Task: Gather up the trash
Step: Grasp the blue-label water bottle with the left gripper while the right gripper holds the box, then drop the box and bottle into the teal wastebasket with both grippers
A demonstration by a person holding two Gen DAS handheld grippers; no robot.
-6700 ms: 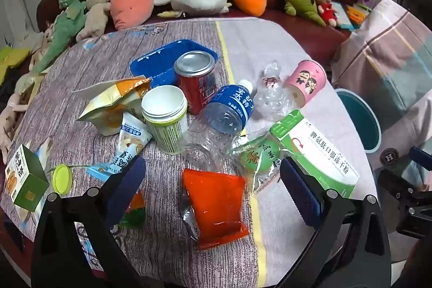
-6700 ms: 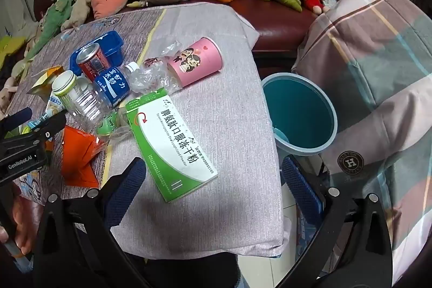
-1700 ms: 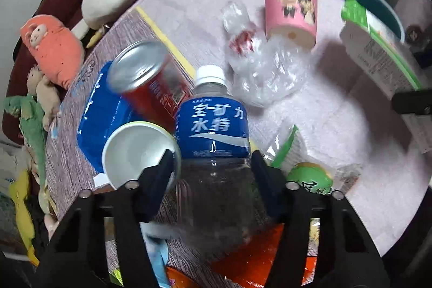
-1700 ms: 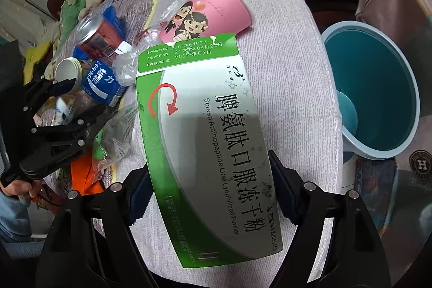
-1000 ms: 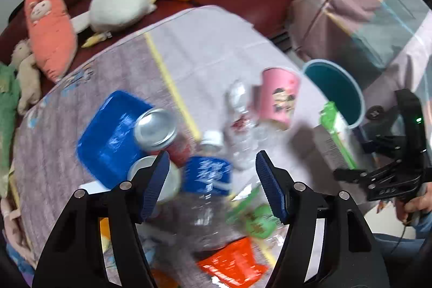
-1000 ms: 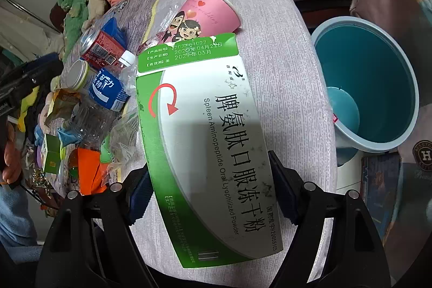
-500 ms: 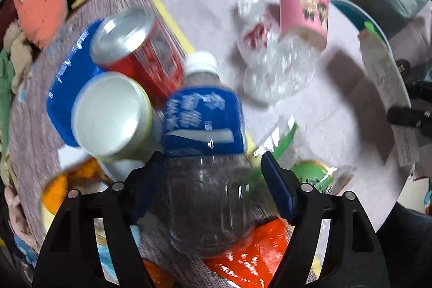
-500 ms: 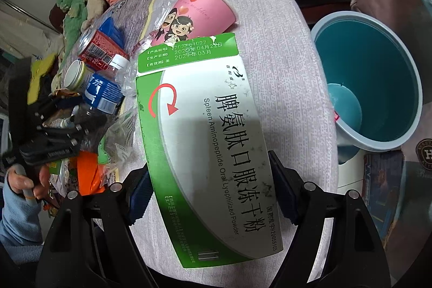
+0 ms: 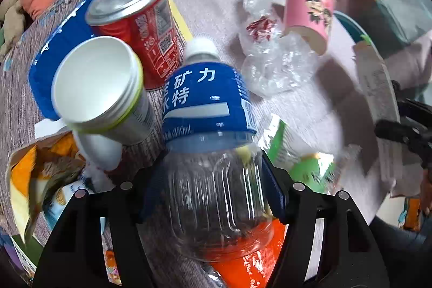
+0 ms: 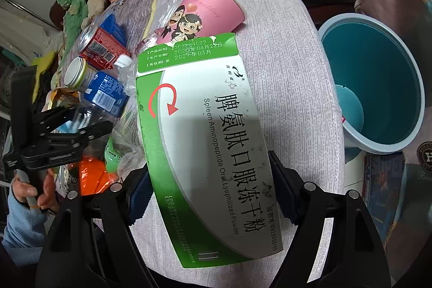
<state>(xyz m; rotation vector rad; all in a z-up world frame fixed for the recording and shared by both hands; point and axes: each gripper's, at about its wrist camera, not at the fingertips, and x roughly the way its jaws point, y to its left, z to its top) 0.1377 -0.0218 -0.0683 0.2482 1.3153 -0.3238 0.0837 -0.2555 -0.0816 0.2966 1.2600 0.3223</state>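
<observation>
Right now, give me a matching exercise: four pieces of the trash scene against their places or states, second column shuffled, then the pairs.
Things:
1. medicine box
2. water bottle
3. pink cup
4. bin

States:
A. stands beside the table, on the floor
B. lies on its side on the cloth
C. between the right gripper jaws
D. between the closing left gripper jaws

Pairs: 1-C, 2-D, 3-B, 4-A

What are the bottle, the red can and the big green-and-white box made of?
Bottle: clear ribbed plastic, seemingly, with a glossy blue label. Red can: likely metal, given its shiny silver top. Green-and-white box: probably printed cardboard, matte, scuffed, its top flap torn.
</observation>
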